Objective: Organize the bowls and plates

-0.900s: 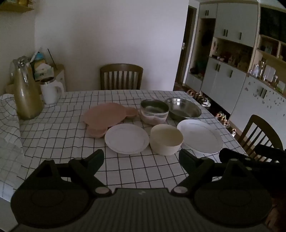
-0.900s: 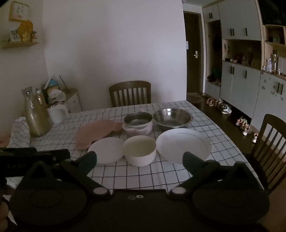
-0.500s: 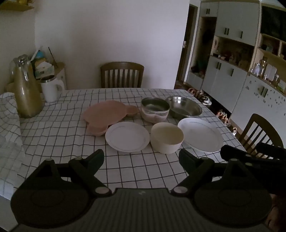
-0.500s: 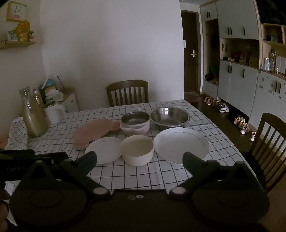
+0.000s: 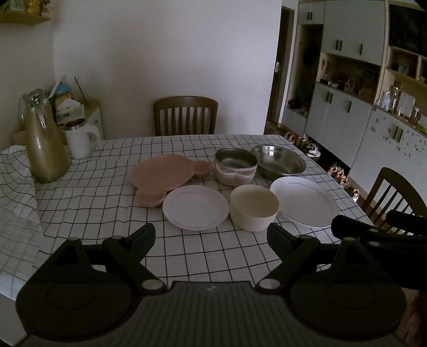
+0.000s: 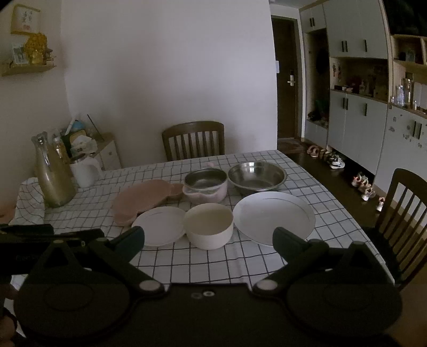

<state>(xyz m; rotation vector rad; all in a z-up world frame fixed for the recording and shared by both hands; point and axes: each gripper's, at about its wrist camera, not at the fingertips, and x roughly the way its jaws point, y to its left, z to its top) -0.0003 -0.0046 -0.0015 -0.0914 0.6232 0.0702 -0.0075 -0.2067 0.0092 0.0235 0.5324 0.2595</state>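
Nothing was sorted yet: I held the left gripper (image 5: pixel 210 235) and right gripper (image 6: pixel 208 239), jaws spread and empty, short of the small white plate (image 5: pixel 195 207), cream round bowl (image 5: pixel 253 206), large white plate (image 5: pixel 304 201), two steel bowls (image 5: pixel 277 161) and pink bear-shaped plate (image 5: pixel 162 173) lying unstacked on the checked-cloth desk (image 5: pixel 106 213).

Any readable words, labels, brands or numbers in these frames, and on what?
Nothing can be quoted with confidence.
Framed picture on the wall shelf: dark characters, too blurred to read.
Left gripper's body, seen from the right wrist: faint lettering, too dark to read.
Plates, bowls and tablecloth: no text visible.

Both wrist cameras look down across the same table (image 5: pixel 106 213) from its near edge.
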